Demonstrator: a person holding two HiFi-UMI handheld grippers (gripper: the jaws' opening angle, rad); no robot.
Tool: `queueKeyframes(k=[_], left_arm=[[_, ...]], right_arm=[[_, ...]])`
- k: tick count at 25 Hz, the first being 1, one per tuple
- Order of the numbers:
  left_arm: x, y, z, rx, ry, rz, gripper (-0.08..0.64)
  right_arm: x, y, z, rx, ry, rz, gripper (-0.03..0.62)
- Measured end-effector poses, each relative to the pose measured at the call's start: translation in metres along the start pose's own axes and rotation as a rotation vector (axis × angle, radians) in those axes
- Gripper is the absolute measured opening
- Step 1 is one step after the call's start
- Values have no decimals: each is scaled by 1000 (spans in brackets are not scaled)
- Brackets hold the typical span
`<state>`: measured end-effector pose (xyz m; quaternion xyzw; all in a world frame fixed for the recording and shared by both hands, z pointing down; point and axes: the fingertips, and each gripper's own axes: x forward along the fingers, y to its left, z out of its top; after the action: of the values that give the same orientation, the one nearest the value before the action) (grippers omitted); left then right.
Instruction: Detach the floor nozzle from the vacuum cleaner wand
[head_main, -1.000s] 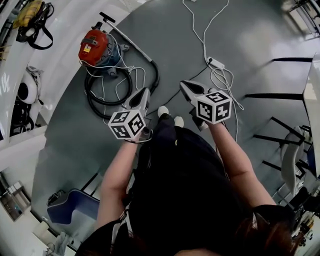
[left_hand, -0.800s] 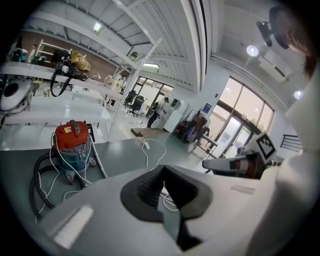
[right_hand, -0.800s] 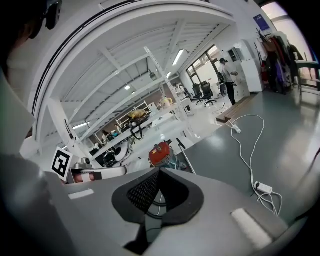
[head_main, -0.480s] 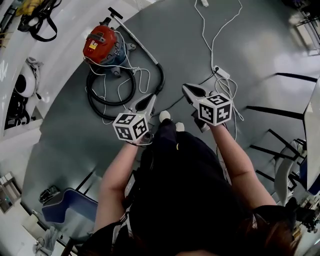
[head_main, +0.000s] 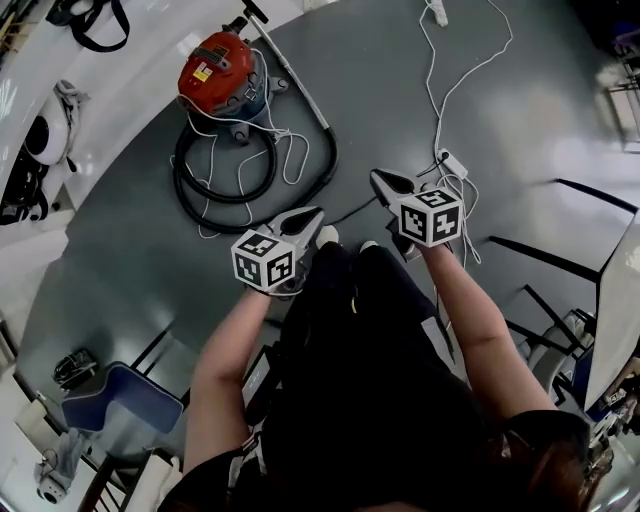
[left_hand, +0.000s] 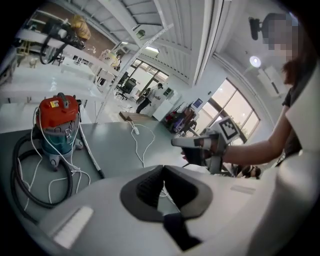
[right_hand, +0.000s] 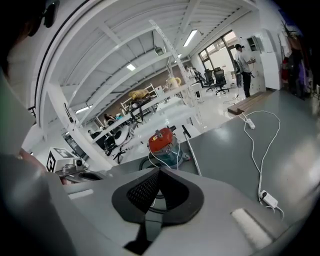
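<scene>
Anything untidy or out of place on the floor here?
A white cord sprawls over the coiled black hose beside the vacuum cleaner, and a power strip and its cable trail across the grey floor. Nothing looks damaged or spilled.

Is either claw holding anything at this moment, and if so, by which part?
Nothing is held. The left claw and right claw are both shut on nothing; the vacuum cleaner stands well clear of both.
</scene>
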<state>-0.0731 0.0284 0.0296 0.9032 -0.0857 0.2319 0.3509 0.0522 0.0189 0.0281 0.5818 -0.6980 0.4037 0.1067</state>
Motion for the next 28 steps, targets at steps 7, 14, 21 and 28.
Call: queueKeyframes(k=[7,14,21,28], left_arm=[[38,35,-4,-12,-3,95,11],[101,68,-16,-154,-61,237,11],[184,101,-11,-167,-156,433,11],[220,152,-16,-226,-215,516,11]], right_arm=[[44,-32,10,-72,66,34,-6],[76,-83,27,-133,172,156,-6],[115,-150,33,-258,254,261,-6],[176,-177,-4,-318,296,324,-6]])
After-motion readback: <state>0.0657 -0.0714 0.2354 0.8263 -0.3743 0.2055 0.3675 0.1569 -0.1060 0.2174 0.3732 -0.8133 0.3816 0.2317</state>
